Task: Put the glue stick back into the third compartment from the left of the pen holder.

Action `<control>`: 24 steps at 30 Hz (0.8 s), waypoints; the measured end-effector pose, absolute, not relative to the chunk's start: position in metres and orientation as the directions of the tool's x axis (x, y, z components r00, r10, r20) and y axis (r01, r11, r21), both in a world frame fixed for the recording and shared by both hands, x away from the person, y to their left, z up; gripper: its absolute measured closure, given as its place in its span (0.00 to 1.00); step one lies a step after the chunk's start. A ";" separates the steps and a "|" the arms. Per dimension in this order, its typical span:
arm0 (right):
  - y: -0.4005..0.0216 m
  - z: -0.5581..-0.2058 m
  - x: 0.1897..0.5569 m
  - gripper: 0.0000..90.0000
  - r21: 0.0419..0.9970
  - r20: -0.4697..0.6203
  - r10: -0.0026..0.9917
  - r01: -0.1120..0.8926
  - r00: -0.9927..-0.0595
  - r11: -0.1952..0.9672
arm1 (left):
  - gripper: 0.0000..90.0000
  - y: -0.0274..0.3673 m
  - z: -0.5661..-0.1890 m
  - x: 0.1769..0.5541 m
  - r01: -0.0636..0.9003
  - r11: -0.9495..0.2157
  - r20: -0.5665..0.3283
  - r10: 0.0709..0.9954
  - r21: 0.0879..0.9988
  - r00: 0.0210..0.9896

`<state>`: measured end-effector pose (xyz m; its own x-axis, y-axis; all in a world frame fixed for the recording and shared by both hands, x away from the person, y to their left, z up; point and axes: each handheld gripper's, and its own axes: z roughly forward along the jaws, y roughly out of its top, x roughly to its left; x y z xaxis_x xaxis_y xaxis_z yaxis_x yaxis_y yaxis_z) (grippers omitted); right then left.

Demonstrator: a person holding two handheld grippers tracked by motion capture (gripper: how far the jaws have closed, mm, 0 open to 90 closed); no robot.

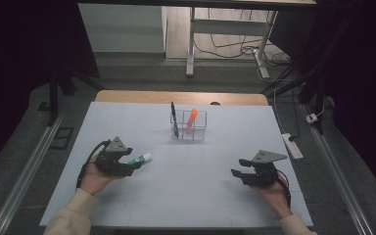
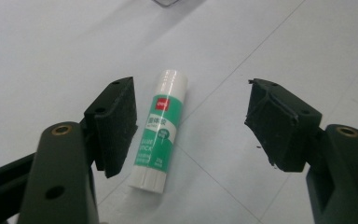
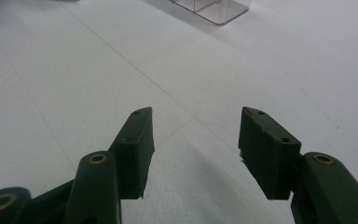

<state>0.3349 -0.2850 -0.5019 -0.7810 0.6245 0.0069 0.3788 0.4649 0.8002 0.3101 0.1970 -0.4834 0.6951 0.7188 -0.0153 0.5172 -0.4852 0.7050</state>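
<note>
On the white counter (image 1: 186, 191), a glue stick (image 2: 159, 128) lies flat between the left gripper's (image 2: 191, 126) spread fingers (image 2: 116, 123), its long axis running along them, nearer one finger; the right gripper (image 3: 195, 140) waits released, well apart.

Left gripper (image 2: 191, 126) gapes over a glue stick (image 2: 159, 128) lying beside one jaw.

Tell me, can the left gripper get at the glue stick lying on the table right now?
Probably yes. The left gripper is open with the glue stick lying flat between its jaws, close beside one pad, untouched, and nothing stands in the way.
</note>
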 end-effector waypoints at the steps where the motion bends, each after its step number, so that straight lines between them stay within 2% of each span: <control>1: -0.285 -0.502 0.335 0.50 0.800 0.008 0.625 0.380 -0.781 0.464 | 0.37 0.195 -0.483 0.311 0.519 -0.488 -0.012 0.720 0.702 0.694; 24: -0.285 -0.505 0.336 0.49 0.788 0.015 0.621 0.391 -0.783 0.475 | 0.37 0.195 -0.489 0.337 0.562 -0.562 0.010 0.712 0.607 0.702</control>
